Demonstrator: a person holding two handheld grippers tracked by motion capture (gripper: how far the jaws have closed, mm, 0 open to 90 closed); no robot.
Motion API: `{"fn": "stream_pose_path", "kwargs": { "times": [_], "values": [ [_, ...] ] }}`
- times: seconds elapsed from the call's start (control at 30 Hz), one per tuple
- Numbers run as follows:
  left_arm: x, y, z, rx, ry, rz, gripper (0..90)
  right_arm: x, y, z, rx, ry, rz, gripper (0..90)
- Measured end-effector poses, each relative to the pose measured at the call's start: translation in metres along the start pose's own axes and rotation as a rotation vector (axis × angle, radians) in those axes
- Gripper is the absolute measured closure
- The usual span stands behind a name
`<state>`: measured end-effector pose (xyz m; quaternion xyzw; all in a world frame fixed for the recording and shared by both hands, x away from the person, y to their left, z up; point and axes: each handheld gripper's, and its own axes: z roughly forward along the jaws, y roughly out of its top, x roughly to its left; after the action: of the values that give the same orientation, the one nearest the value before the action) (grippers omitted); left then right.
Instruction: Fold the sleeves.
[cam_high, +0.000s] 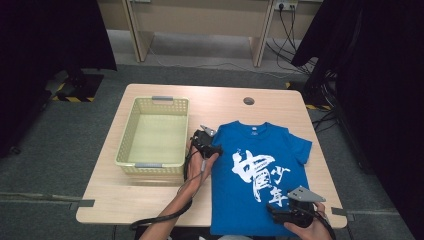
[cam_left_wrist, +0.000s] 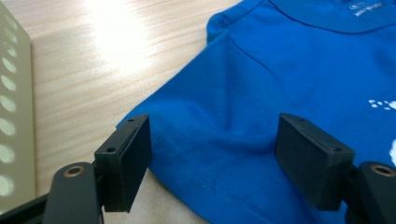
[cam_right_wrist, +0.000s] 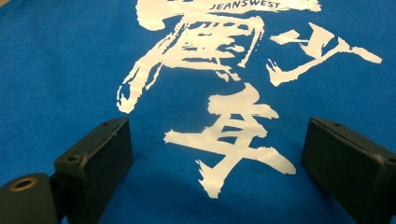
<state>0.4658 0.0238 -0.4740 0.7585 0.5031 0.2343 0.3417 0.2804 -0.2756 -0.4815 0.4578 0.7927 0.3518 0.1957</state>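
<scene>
A blue T-shirt (cam_high: 257, 175) with a white brush-style print (cam_right_wrist: 219, 84) lies flat on the wooden table (cam_high: 165, 195), collar toward the far side. My left gripper (cam_high: 210, 145) sits at the shirt's left sleeve edge; in the left gripper view (cam_left_wrist: 212, 158) its jaws stand wide apart over the sleeve hem (cam_left_wrist: 201, 163), gripping nothing. My right gripper (cam_high: 280, 212) hovers over the shirt's lower right part. In the right gripper view (cam_right_wrist: 217, 163) its jaws are spread open above the white print, with nothing between them.
A pale yellow perforated basket (cam_high: 154, 132) stands empty on the table's left half, its wall (cam_left_wrist: 11, 116) close beside my left gripper. A round cable hole (cam_high: 248, 101) sits near the far edge. Black curtains hang at both sides, and cables lie on the floor at the right.
</scene>
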Motion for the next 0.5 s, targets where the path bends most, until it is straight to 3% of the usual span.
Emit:
{"fn": "stream_pose_path", "kwargs": {
  "times": [0.2, 0.5],
  "values": [
    [0.0067, 0.0023, 0.0042, 0.005, 0.009, -0.032, 26.8, 0.0006, 0.0001, 0.0003, 0.002, 0.0, -0.001, 8.7],
    [0.0095, 0.0055, 0.0074, 0.011, 0.019, -0.04, 25.4, 0.001, 0.0001, 0.0005, 0.002, -0.001, -0.001, 8.5]
  ]
}}
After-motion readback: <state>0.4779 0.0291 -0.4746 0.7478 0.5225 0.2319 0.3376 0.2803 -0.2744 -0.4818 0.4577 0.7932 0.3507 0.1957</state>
